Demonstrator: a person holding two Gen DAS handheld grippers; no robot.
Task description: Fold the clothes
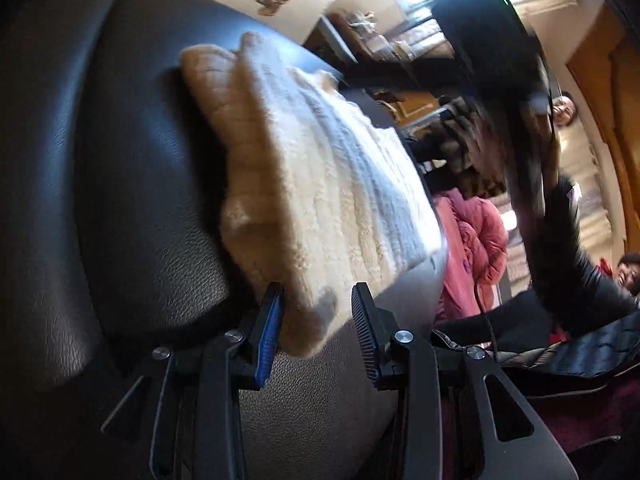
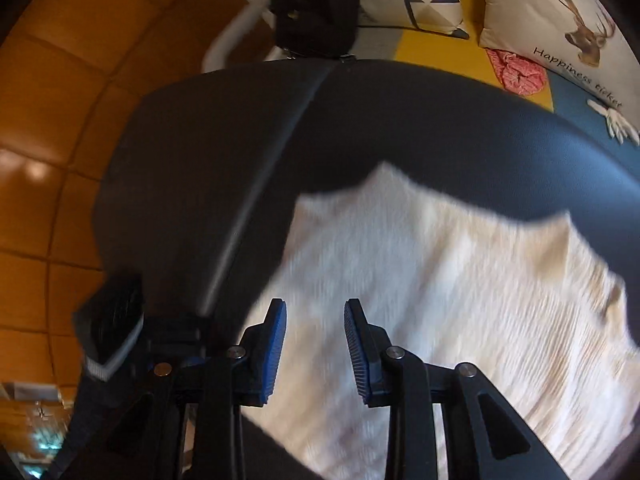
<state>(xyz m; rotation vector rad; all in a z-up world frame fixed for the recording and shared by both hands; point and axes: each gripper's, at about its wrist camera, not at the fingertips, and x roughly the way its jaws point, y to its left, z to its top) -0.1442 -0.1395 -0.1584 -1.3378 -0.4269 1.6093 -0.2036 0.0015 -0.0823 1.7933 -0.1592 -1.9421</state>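
A cream knitted sweater (image 1: 320,184) lies folded on a black leather seat (image 1: 140,200). My left gripper (image 1: 318,294) is low at the sweater's near corner. Its jaws stand apart with that corner between them: the blue left pad is against the cloth and the right pad is clear of it. In the right wrist view the same sweater (image 2: 440,300) spreads over the seat (image 2: 240,140), blurred. My right gripper (image 2: 315,308) hovers above its left part, open, with nothing pinched.
A deer-print cushion (image 2: 560,20) and a patterned cushion lie behind the seat, with a black bag (image 2: 316,12) beside them. A pink garment (image 1: 468,248) hangs right of the seat. A dark sleeve (image 1: 568,260) crosses the right side, with people beyond. Wooden floor (image 2: 52,100) lies to the left.
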